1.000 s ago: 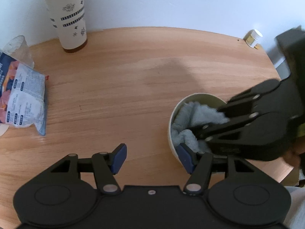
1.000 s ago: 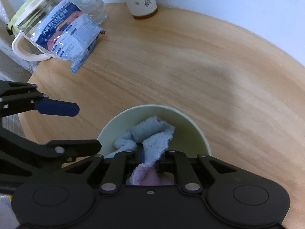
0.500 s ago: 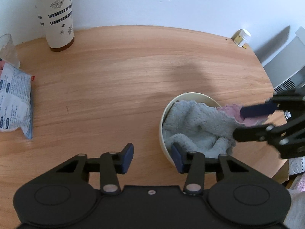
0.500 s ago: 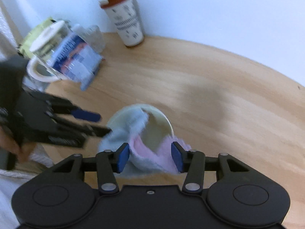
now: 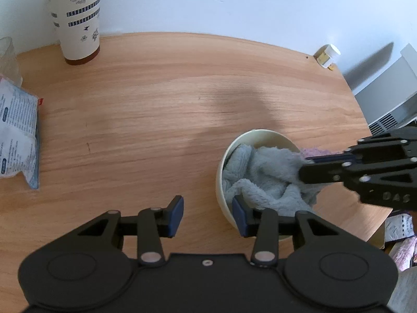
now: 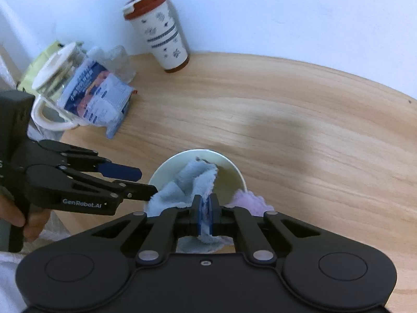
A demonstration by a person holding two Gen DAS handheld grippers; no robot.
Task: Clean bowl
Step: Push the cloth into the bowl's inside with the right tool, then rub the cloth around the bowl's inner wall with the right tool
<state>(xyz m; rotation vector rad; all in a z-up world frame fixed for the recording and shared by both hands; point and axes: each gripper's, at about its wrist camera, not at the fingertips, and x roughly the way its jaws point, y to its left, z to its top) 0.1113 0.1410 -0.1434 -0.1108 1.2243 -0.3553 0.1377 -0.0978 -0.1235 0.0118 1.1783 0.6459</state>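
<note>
A cream bowl stands near the table's right edge, stuffed with a fluffy cloth that is light blue on one side and pink on the other. My left gripper straddles the bowl's near-left wall. Its jaws are closing: the right pad is at the wall and the left pad stands clear of it. My right gripper is shut on a fold of the cloth over the bowl's near rim. The pink end hangs over the rim. The left gripper comes in from the left.
A white and red tumbler stands at the back by the wall. A snack packet, a glass jug and a clear glass crowd the left end. A small capped jar sits at the far right. A hand holds the left gripper.
The right gripper opened, let go of the cloth and drew back from the bowl, then shut on a fold of the cloth at the rim. The left gripper's jaws narrowed around the bowl's wall.
</note>
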